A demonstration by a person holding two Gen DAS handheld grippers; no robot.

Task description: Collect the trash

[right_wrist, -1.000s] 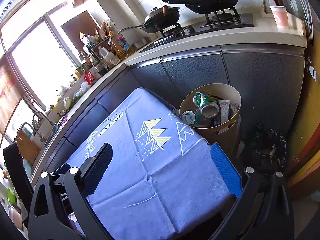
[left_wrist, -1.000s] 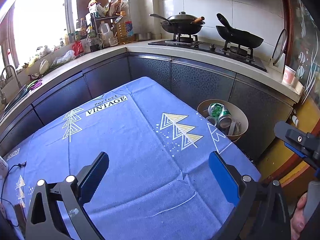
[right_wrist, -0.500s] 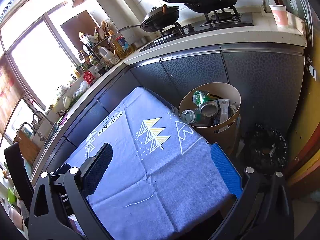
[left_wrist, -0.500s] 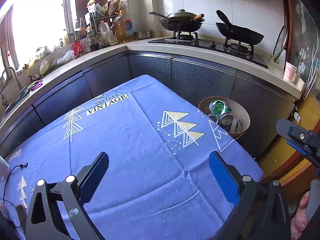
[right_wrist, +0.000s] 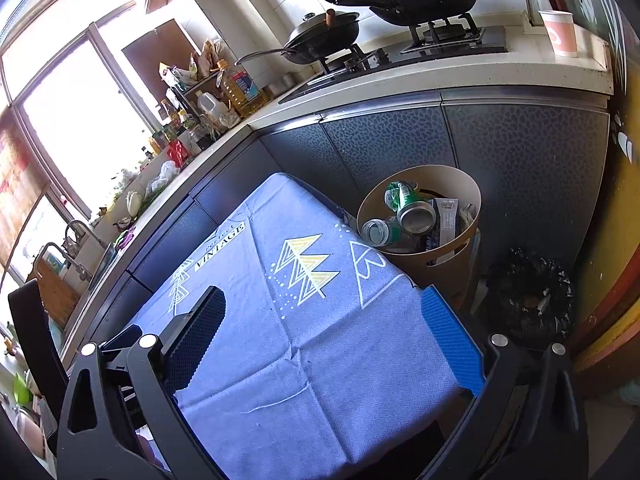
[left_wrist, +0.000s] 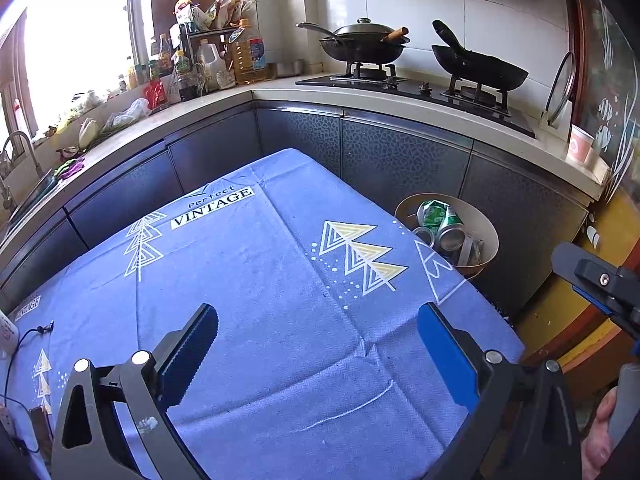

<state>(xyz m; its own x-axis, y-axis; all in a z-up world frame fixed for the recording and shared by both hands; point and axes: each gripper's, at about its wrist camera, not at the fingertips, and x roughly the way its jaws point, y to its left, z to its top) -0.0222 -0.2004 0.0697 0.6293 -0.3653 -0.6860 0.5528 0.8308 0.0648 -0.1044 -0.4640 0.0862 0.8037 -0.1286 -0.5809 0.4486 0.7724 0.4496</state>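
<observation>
Overhead, left gripper (left_wrist: pixel 318 334) wide apart, right gripper (right_wrist: pixel 324 322) likewise — both empty, cans (right_wrist: pixel 414 214) in bin (right_wrist: pixel 440 258).

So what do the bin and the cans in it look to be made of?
The bin: tan and matte with a thin, smoothly curved wall and a cut-out handle slot, probably plastic, possibly bent wood. The cans: thin metal, likely aluminium, with shiny silver ends, green printed sides and dents.

Left wrist view looks forward and down from above the near end of the blue tablecloth (left_wrist: pixel 260 280), facing the stove (left_wrist: pixel 420 88). Right wrist view sits further right, tilted, nearer the bin (right_wrist: pixel 424 216). Both share cloth, bin (left_wrist: pixel 486 236), stove (right_wrist: pixel 412 52).
</observation>
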